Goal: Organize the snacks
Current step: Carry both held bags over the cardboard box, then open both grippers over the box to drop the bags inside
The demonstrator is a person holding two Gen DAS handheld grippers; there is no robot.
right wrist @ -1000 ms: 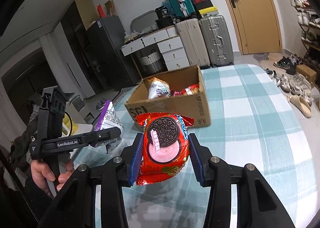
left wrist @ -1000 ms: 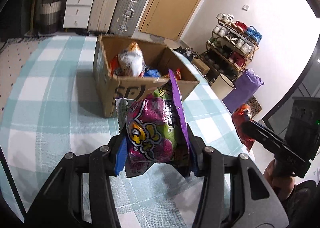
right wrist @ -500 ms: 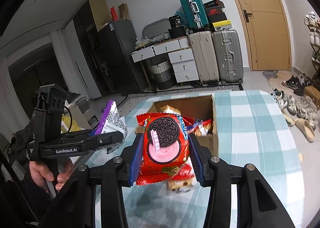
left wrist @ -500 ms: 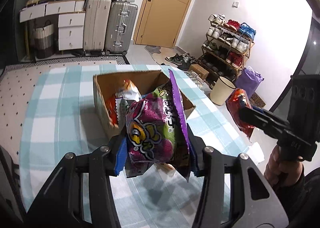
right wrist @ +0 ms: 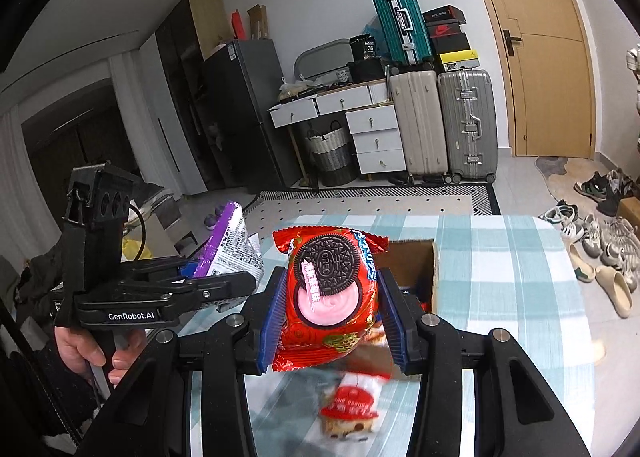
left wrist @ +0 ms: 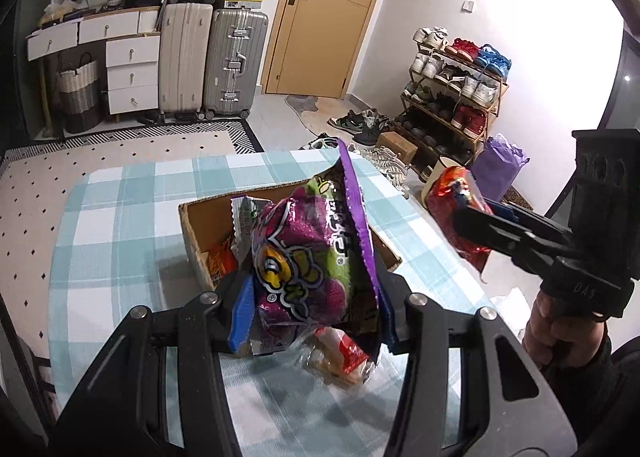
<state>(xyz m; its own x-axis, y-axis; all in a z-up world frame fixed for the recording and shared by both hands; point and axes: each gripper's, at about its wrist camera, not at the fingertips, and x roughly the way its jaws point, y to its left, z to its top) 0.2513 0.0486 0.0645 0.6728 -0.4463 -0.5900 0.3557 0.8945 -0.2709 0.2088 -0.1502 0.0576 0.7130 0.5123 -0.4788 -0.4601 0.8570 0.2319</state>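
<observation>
Left gripper (left wrist: 312, 309) pinches the purple snack bag (left wrist: 312, 257); right gripper (right wrist: 332, 317) pinches the red cookie pack (right wrist: 332, 293). Compared with one second earlier, both grippers sit higher and look down into the cardboard box (left wrist: 192, 233), which has dropped from 12 o'clock toward frame centre behind each held pack. A small red-and-white snack (right wrist: 352, 413) now appears on the checked tablecloth (left wrist: 120, 241) at 6 o'clock, below the jaws.
</observation>
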